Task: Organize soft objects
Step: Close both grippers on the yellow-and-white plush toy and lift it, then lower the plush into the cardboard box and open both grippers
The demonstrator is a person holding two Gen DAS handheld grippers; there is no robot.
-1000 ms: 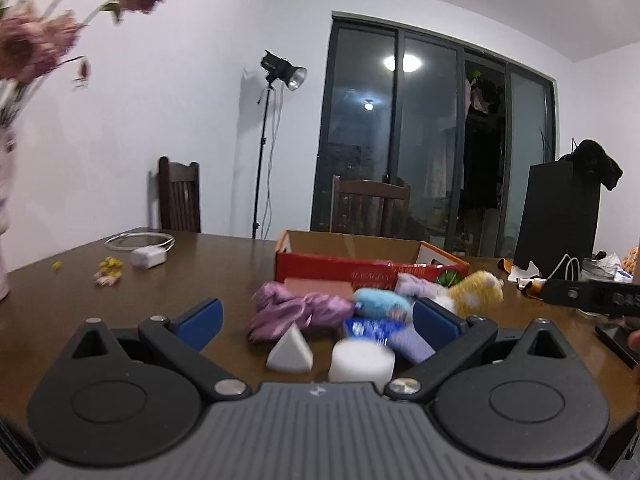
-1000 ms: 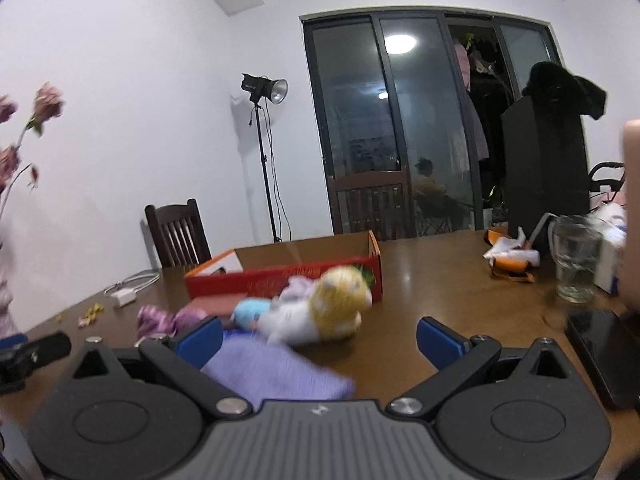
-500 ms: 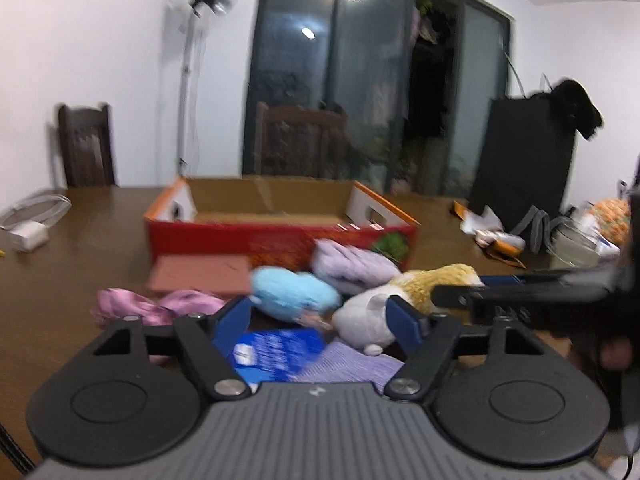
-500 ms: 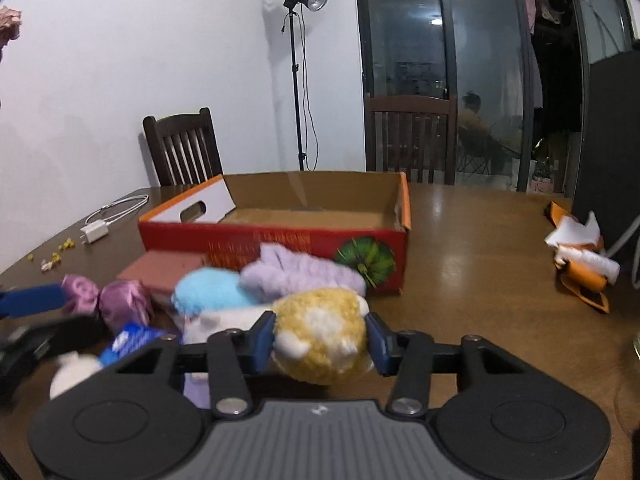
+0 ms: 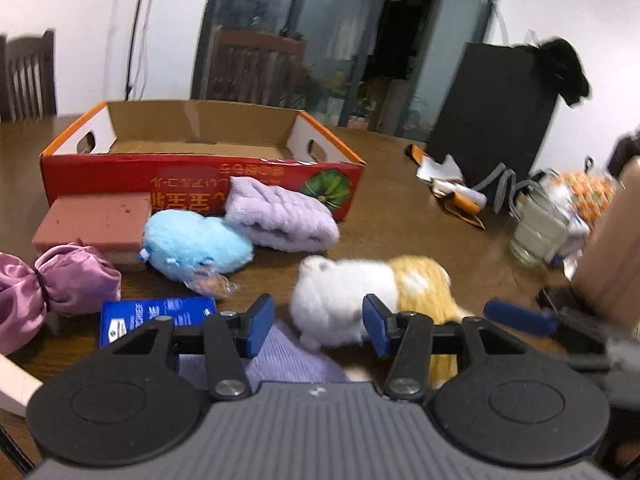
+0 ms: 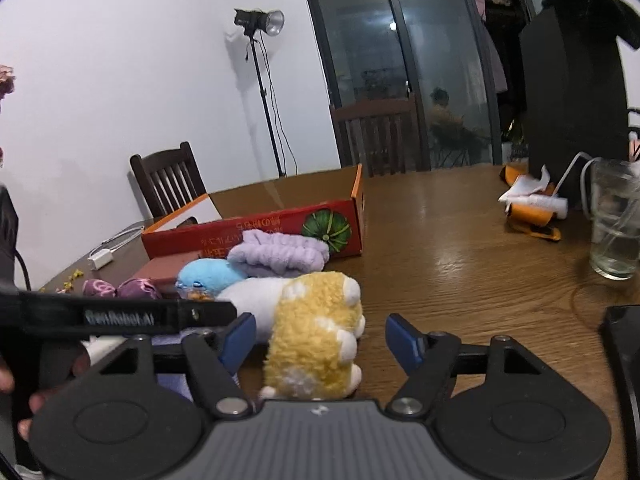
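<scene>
- Since half a second ago the right gripper has let go of the plush: its fingers, then pinched on the yellow end, now stand wide, and the toy lies on the counter between them with a gap on the right side
- Left gripper has swung right and nearer; its fingers are open at a middling width, with the white end of the plush just ahead, between the tips, and nothing held
- Both grippers now bracket one toy from opposite ends, so my guess is a handover or a re-grasp; only one should close
- For a good grip, I would go across the middle of the body and deep enough to catch stuffing, not just fur, which would likely slip on the lift
- Box sits behind the pile, open and seemingly bare inside; carrying over its front wall needs a clear lift
- In the way: the blue plush and lilac towel lie between toy and box, a purple cloth lies partly under the toy and could be pinched with it
- Further left lie a blue packet, pink pouch and brown sponge
- Right of the right gripper stand a glass and a dark phone at the counter's edge; wide swings there are risky
</scene>
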